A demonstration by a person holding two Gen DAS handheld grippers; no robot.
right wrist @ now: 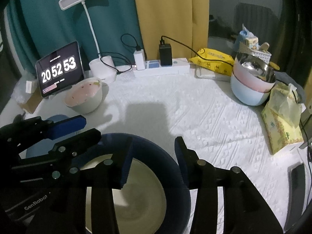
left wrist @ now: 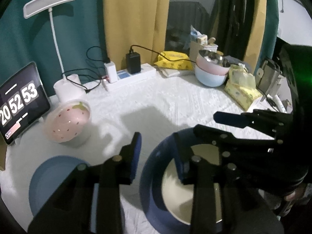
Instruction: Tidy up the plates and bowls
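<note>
Now, two bowls [right wrist: 251,83] are seen stacked at the far right; the dark blue plate [right wrist: 148,142] lies on the bench [right wrist: 195,113], straddled by both unclamped tongs, left tongs [left wrist: 158,152], right tongs [right wrist: 154,156]. The strawberry bowl [left wrist: 67,121] and light blue plate [left wrist: 50,173] are left unsorted.

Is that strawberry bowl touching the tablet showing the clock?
Apart. The left wrist view shows white tablecloth between the strawberry bowl and the tablet.

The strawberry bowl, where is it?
The strawberry bowl sits on the white cloth at the far left in both views, right in front of the clock tablet and the lamp base.
</note>
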